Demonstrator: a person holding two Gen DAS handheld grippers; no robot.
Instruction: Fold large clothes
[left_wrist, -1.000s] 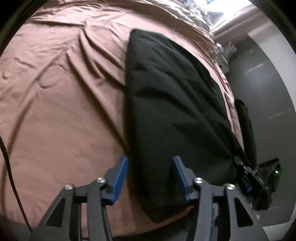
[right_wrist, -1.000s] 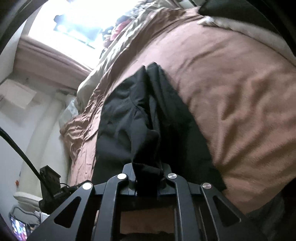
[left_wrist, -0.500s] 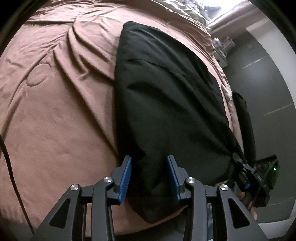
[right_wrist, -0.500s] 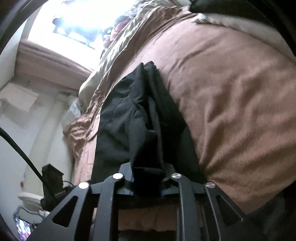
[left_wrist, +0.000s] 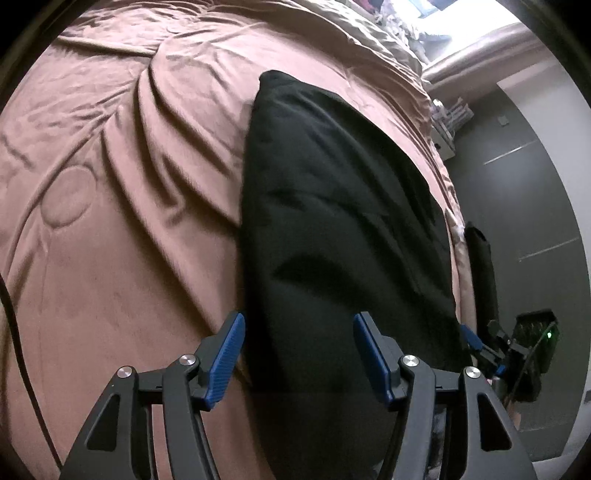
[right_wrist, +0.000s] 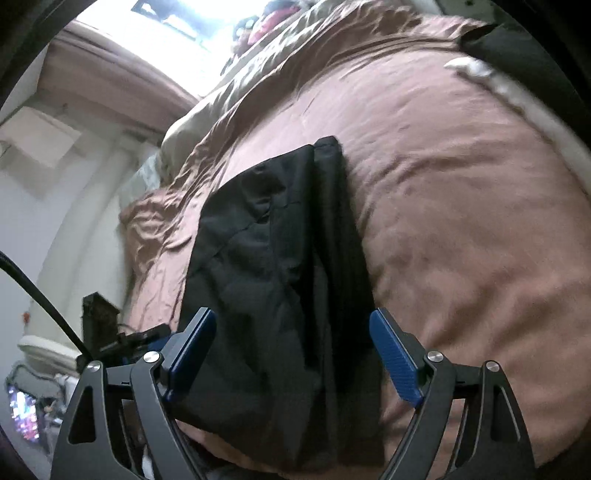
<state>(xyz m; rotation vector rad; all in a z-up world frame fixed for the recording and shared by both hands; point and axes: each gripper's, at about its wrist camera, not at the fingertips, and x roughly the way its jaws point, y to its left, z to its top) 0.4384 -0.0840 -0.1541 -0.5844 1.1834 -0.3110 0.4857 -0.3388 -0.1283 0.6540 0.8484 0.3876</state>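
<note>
A long black garment (left_wrist: 332, 229) lies folded lengthwise on the brown bedspread (left_wrist: 110, 221), running from the near edge of the bed toward the far side. My left gripper (left_wrist: 298, 350) hovers over its near end, jaws opening, blue pads apart and clear of the cloth. In the right wrist view the same garment (right_wrist: 280, 258) shows its layered folds. My right gripper (right_wrist: 291, 347) stands over that near end too, jaws opening wide, with the cloth lying below and between the pads but not pinched.
The bedspread (right_wrist: 461, 221) is wrinkled to the left of the garment. A beige quilt (right_wrist: 207, 107) is bunched at the far end under a bright window. The other gripper (left_wrist: 491, 350) shows at the bed's right edge, beside a dark wall. A black cable (right_wrist: 40, 295) crosses at left.
My right gripper was shut on the garment's near edge and has let it go, its jaws now wide. My left gripper's jaws narrowed, then spread, and it shifted along the garment's end.
</note>
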